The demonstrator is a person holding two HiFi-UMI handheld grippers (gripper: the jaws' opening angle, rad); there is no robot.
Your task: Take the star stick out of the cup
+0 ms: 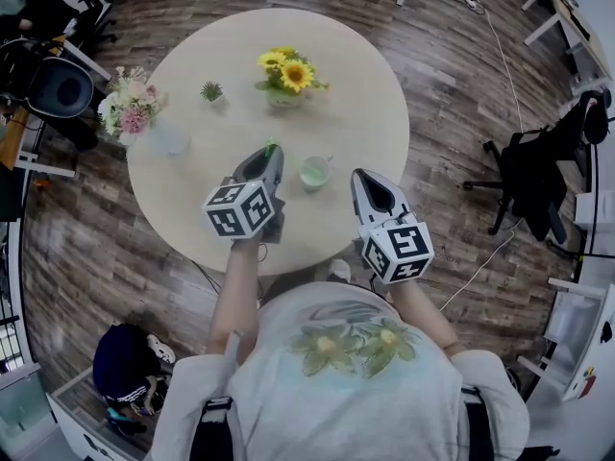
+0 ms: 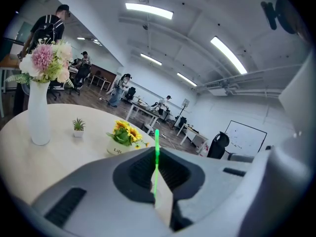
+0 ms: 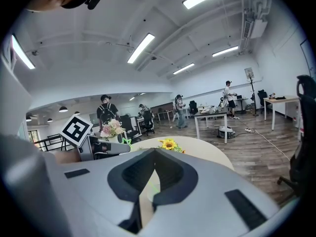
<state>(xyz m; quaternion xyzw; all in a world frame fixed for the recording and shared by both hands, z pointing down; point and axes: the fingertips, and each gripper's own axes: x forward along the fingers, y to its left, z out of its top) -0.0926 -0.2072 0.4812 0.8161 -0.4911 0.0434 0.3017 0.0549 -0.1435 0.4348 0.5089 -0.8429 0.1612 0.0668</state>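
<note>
The star stick is a thin green rod standing up between the jaws of my left gripper, which is shut on it. In the head view that left gripper hovers over the round table, with the stick's green tip at its nose, left of the pale green cup. The right gripper view shows the green star at the top of the stick. My right gripper sits just right of the cup, jaws together, with nothing held.
A sunflower pot, a tiny potted plant and a vase of pink flowers stand on the far half of the table. Office chairs flank the table, and a dark backpack lies on the floor.
</note>
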